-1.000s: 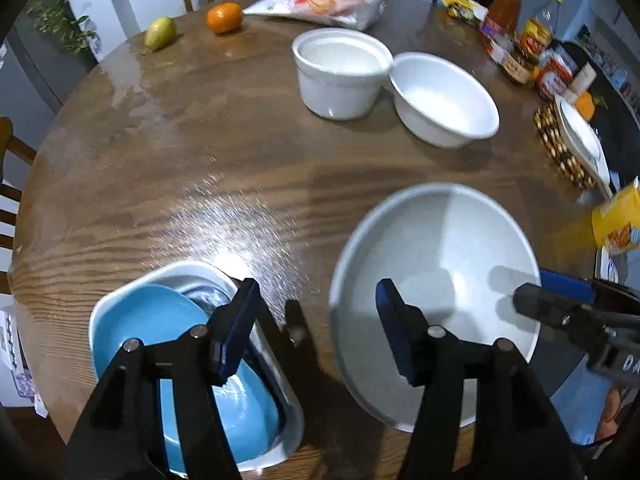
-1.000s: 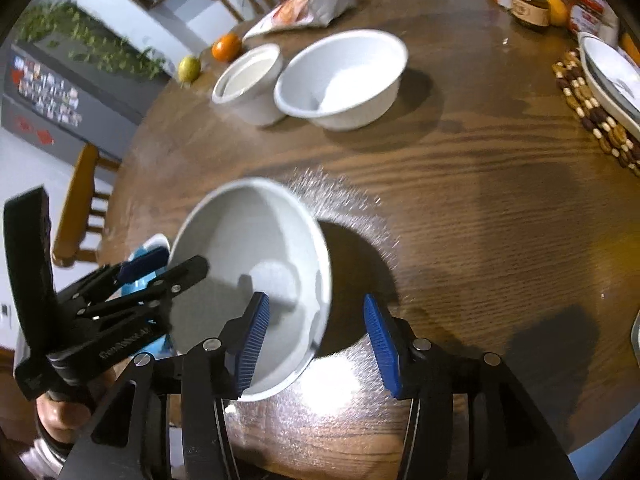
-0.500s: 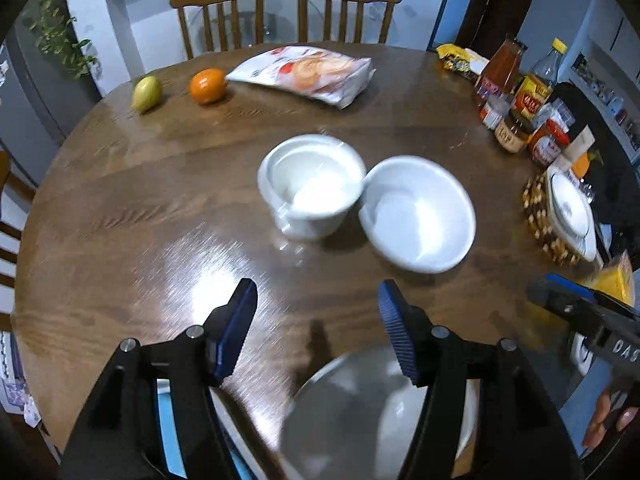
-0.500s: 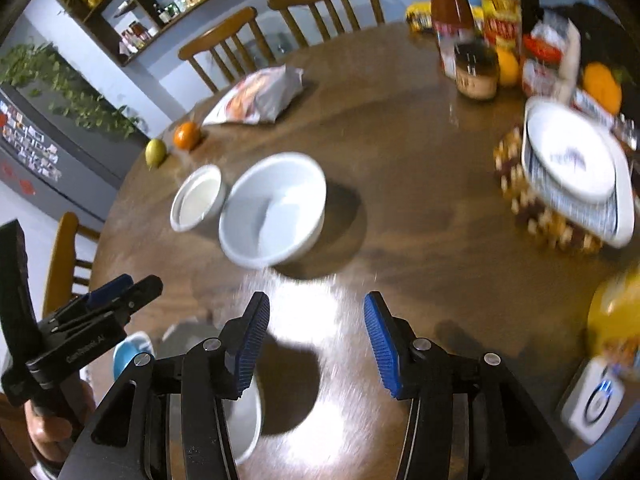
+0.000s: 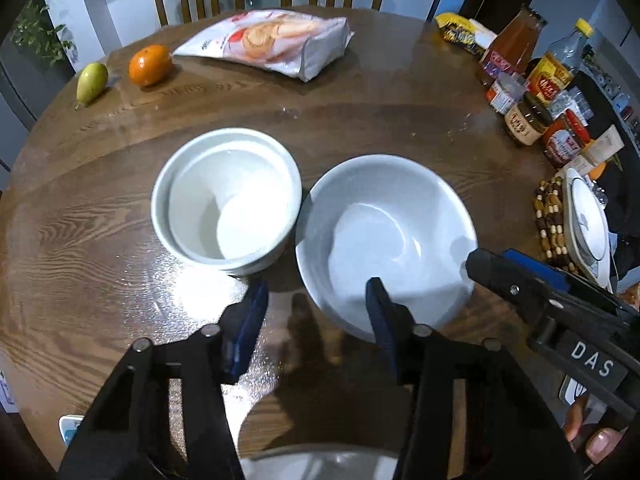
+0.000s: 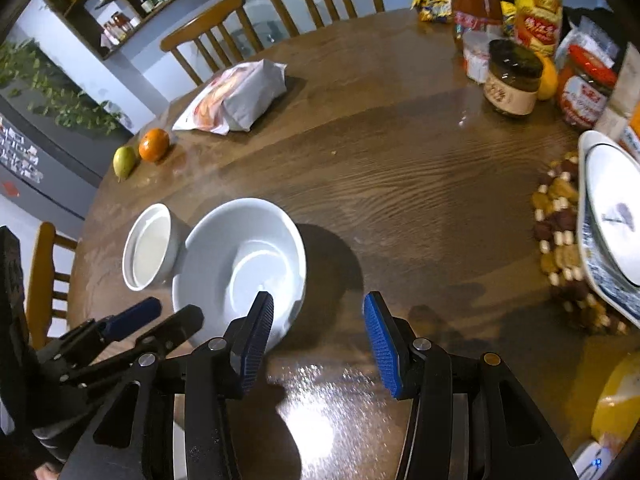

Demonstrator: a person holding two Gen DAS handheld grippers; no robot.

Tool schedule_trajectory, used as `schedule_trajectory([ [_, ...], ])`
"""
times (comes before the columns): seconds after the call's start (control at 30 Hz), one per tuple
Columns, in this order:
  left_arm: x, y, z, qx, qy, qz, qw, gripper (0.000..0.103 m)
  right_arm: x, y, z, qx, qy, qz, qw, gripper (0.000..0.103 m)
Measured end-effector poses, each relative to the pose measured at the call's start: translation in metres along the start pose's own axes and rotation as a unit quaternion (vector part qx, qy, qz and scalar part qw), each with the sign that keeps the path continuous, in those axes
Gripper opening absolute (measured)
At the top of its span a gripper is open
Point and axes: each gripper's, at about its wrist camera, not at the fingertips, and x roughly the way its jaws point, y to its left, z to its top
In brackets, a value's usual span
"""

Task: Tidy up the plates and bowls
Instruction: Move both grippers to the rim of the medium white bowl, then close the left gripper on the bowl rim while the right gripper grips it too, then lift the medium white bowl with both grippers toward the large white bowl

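**Two white bowls side by side on the round table**

The wide, shallow white ceramic bowl (image 5: 386,236) stands upright near the middle of the round wooden table (image 5: 100,264), its rim touching or just beside the deeper, straight-walled white ceramic bowl (image 5: 226,200) on its left. Both are empty.

The left gripper (image 5: 316,320) hovers over the near edge of the wide bowl, blue-padded fingers spread and holding nothing. The right gripper (image 6: 318,336) hangs just right of the same bowl, fingers likewise parted and empty.

Farther off lie a white snack bag (image 5: 268,40), an orange (image 5: 150,65) and a green pear (image 5: 92,82). Jars and bottles (image 6: 514,76) crowd the right edge, near a blue-patterned plate (image 6: 612,236) resting on a beaded mat (image 6: 560,240).
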Motion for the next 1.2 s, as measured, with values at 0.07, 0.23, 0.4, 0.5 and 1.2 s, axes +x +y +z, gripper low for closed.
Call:
schedule_trajectory([
  [0.07,0.007,0.002,0.003,-0.006,0.008,-0.002,1.0,0.04,0.006,0.001,0.004,0.001,0.003,0.001,1.0,0.05],
  [0.23,0.017,0.003,0.009,-0.007,0.015,-0.004,0.9999,0.024,0.021,0.003,0.012,0.002,0.015,0.018,1.0,0.034],
  [0.4,0.027,0.001,0.009,0.002,0.023,-0.009,0.9997,0.012,0.033,0.006,0.01,-0.002,0.03,0.03,0.999,0.014],
  [0.5,0.028,-0.001,0.008,0.012,0.02,-0.009,0.9997,0.012,0.036,0.002,0.009,0.007,0.031,0.035,0.999,0.011],
  [1.2,-0.052,-0.024,-0.017,0.085,-0.071,-0.018,0.9937,0.011,-0.045,0.009,-0.029,0.028,-0.029,0.059,0.997,0.011],
])
